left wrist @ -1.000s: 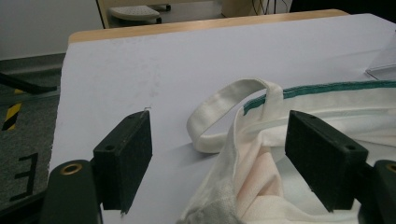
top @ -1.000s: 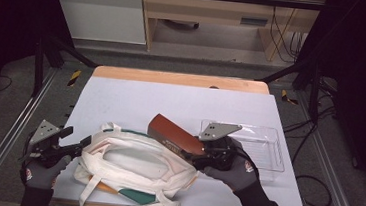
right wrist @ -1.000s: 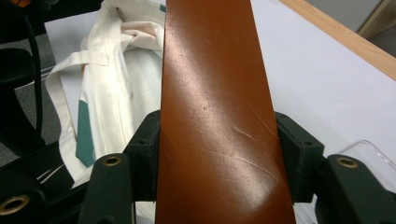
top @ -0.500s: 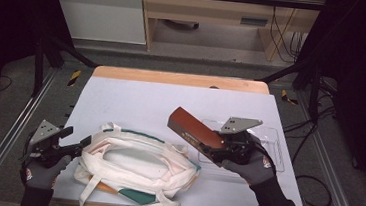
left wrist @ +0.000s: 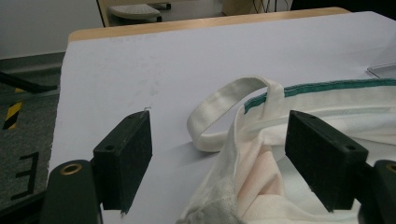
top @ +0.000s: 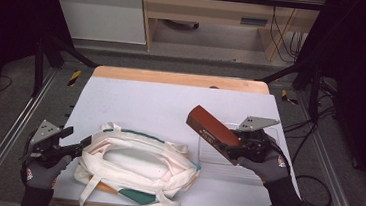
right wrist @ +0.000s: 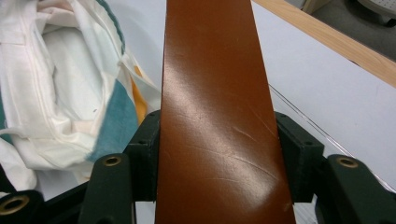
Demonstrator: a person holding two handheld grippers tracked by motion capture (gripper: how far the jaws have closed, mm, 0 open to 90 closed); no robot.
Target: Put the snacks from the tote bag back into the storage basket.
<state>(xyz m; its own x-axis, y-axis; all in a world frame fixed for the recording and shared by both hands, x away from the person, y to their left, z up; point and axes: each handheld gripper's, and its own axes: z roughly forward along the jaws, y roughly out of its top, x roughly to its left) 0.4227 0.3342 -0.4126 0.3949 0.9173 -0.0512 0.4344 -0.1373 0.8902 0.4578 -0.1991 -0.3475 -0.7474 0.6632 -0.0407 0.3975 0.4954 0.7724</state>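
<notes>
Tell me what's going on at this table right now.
A person works with a gripper in each hand. The right gripper is clamped on a brown leather case, held tilted above a clear plastic tray on the white table. The left gripper sits at the edge of a white tote bag, its jaws open with the bag's rim between them but not pinched.

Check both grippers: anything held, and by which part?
Right gripper clamps the brown case across its width, near its lower end. Left gripper holds nothing; its fingers stand open around the bag's rim.
</notes>
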